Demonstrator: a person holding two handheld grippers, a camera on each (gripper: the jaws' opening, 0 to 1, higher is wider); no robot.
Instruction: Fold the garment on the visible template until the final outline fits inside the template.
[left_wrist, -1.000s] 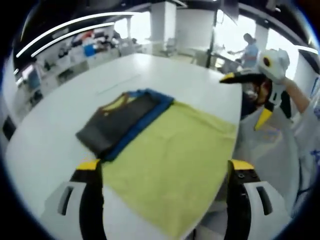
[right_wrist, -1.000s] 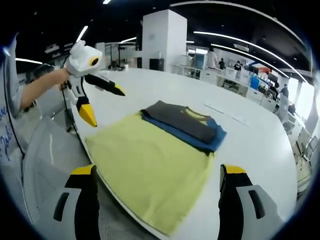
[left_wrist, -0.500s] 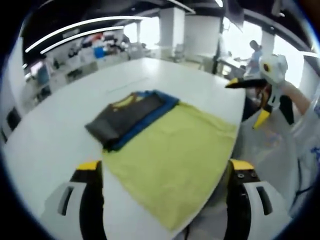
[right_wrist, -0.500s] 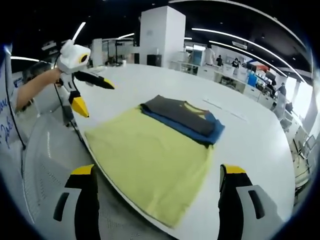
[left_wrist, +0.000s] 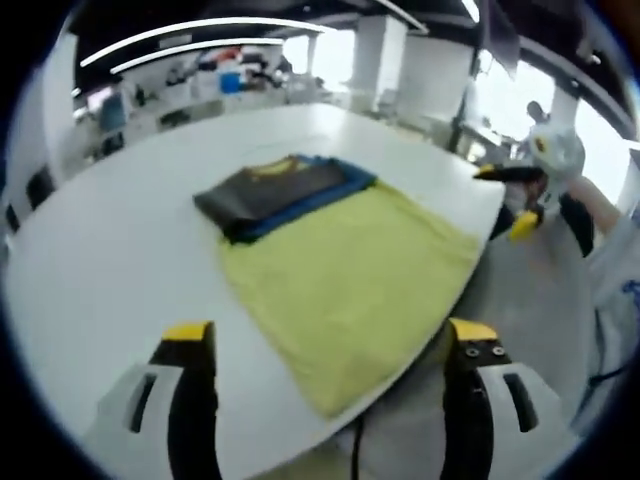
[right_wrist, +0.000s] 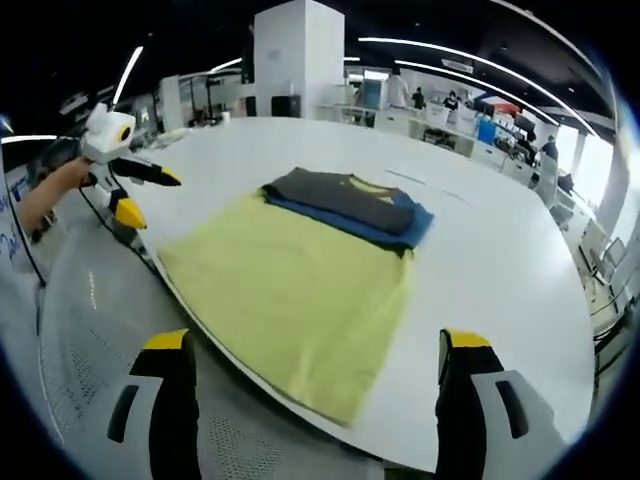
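White table (right_wrist: 520, 290) carries a yellow cloth (right_wrist: 290, 290) along its near edge, with the folded dark garment (right_wrist: 340, 196) on a blue layer (right_wrist: 410, 228) at the cloth's far side. Left hand-held gripper (right_wrist: 135, 192) and right hand-held gripper (left_wrist: 512, 196) both hang spread, off the edge, gripping nothing.

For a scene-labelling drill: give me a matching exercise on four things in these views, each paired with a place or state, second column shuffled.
Column 1
1. yellow cloth
2. dark grey garment
3. blue garment
4. left hand-held gripper

Column 2
A. folded, top of the stack
B. held in the air off the table's edge, jaws apart
C. spread flat, reaching the white table edge
D. folded, under the grey piece, at the cloth's far end

Pairs: 1-C, 2-A, 3-D, 4-B
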